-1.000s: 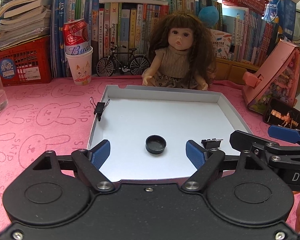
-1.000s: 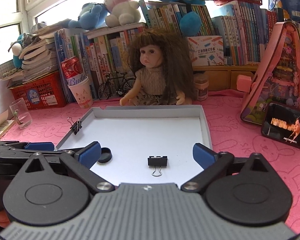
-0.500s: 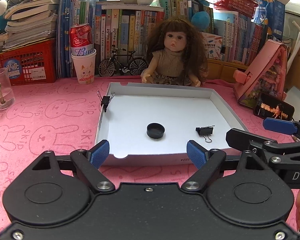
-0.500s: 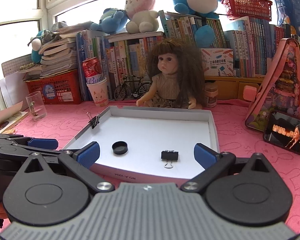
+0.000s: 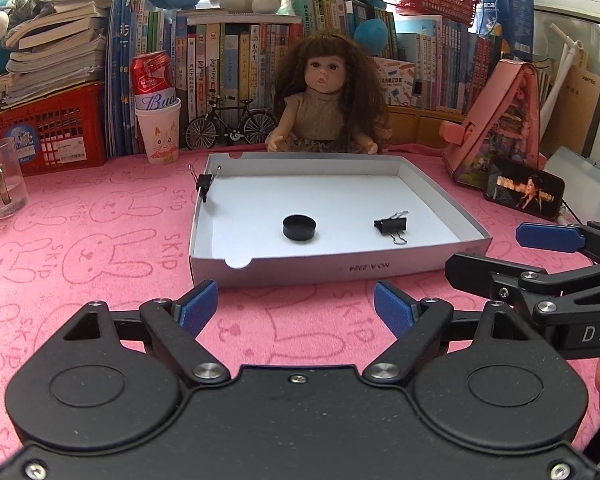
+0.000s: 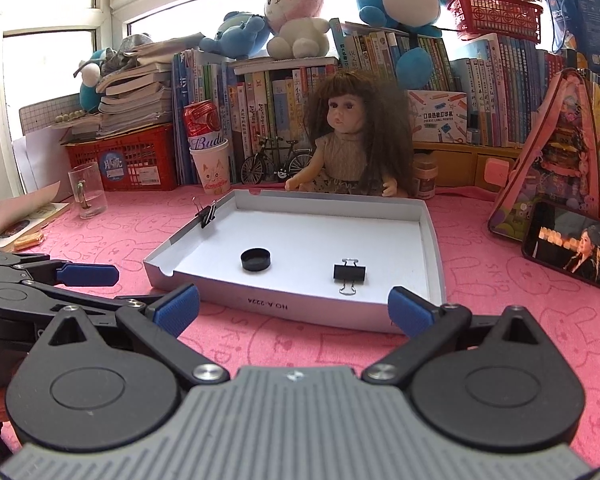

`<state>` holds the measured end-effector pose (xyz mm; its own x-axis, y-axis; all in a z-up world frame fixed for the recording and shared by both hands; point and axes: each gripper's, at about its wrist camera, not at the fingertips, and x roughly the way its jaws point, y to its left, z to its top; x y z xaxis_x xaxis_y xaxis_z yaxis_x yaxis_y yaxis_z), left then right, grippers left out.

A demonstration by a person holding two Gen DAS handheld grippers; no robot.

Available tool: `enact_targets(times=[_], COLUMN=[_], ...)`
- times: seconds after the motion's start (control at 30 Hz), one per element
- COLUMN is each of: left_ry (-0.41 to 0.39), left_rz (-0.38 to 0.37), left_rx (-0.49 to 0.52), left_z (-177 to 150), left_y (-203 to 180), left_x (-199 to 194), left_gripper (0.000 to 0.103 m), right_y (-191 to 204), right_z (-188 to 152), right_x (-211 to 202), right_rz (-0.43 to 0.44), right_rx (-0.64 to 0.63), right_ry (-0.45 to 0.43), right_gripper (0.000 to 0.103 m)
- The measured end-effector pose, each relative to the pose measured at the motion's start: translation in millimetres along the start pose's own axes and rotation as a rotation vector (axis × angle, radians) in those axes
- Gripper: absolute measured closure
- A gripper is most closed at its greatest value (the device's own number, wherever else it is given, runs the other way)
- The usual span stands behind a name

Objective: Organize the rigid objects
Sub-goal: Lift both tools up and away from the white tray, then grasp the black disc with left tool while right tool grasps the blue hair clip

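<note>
Both grippers' fingers (image 5: 198,307) (image 6: 410,310) spread wide, holding nothing

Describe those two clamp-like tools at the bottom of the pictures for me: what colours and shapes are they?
The left gripper is all black plastic: two round housings, angled link arms with silver screws, and ribbed blue fingertips. The right gripper has the same build, but its central body is ribbed grey. White letters "DA" show on its side in the left view. No cables or sleeves are visible.
</note>
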<state>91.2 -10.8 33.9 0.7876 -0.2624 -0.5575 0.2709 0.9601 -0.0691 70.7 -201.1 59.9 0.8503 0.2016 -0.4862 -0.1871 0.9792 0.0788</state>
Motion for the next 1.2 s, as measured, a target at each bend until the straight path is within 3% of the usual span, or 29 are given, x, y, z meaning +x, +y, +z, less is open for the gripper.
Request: enact_targets(times=[0.43, 0.67, 0.87, 1.0, 1.07, 1.2], left_ry=[-0.006, -0.047, -0.089, -0.1, -0.087, -0.083], left_rz=[-0.018, 0.02, 0.042, 0.092, 0.115, 0.093], left_rx=[0.007, 0.051, 0.011, 0.026, 0.031, 0.012], left_z=[-34.4, -67.4, -93.9, -103.7, -106.7, -110.6], left_y=[8.9, 7.1, 13.1, 12.9, 13.4, 15.5], left_x=[-29.8, -59.3, -81.7, -87.1, -87.4, -89.3], left_gripper=[0.019, 0.019, 0.023, 0.036, 0.049, 0.055], right_y=[1.2, -9.3, -10.4, -5.0, -3.0, -2.0], right_z=[-39.6, -73.3, -93.9, -104.9, -108.3, -112.3], right_x=[-25.4, -55.3, -70.8, -77.0, -77.4, -78.6], right_rz=[-0.032, -0.148, -0.149, -0.159, -0.155, -0.121], right_rx=[-0.088, -0.091, -0.085, -0.098, -0.099, -0.083], right_ry=[-0.009, -0.124, -0.153, -0.163, -0.148, -0.117], right_gripper=[0.0, 0.0, 0.001, 0.012, 0.017, 0.036])
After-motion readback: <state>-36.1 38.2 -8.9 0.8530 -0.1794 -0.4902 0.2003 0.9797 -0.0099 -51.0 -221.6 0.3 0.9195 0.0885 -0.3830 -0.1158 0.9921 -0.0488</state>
